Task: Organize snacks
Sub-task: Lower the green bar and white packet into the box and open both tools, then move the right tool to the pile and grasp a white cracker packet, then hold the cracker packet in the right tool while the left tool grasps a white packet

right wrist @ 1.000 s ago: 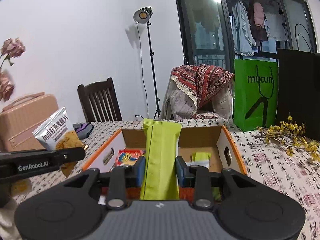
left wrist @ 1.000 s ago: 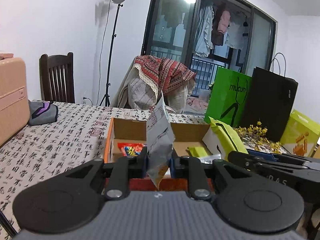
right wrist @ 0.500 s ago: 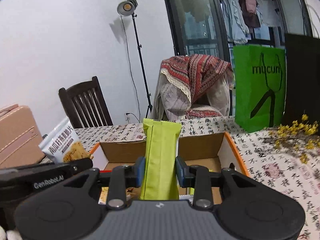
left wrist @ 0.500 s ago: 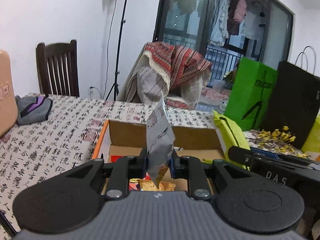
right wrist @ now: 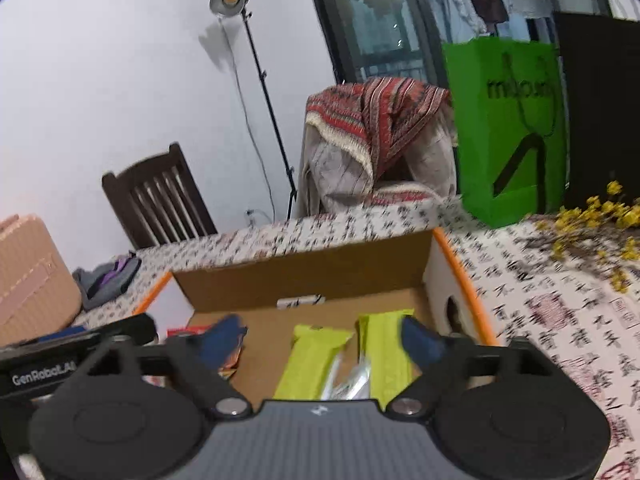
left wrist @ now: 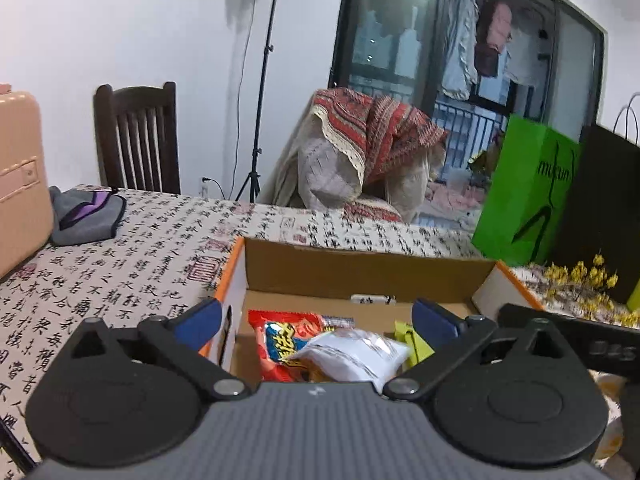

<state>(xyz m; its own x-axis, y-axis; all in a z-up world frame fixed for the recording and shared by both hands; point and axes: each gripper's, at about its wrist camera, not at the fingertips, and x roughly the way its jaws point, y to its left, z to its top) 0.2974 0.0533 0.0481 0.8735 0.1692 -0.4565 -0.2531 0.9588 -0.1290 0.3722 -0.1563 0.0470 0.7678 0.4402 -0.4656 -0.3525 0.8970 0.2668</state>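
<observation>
An open cardboard box (left wrist: 360,268) with orange edges sits on the table; it also shows in the right wrist view (right wrist: 304,276). My left gripper (left wrist: 316,320) is open above its left half, over a white snack bag (left wrist: 352,354) lying on a red packet (left wrist: 280,340). My right gripper (right wrist: 320,338) is open above the right half, over two lime-green bars (right wrist: 312,356) (right wrist: 386,346) lying side by side with a clear wrapper between them.
A patterned tablecloth (left wrist: 132,260) covers the table. A pink suitcase (left wrist: 20,176) and a grey-purple cloth (left wrist: 86,212) lie at the left. A green paper bag (left wrist: 524,192), a black bag (left wrist: 604,208) and yellow dried flowers (right wrist: 600,216) stand at the right. Chairs stand behind.
Both grippers moved forward over the box and opened. The white bag dropped from the left gripper and the green bar from the right; both now lie in the box.
</observation>
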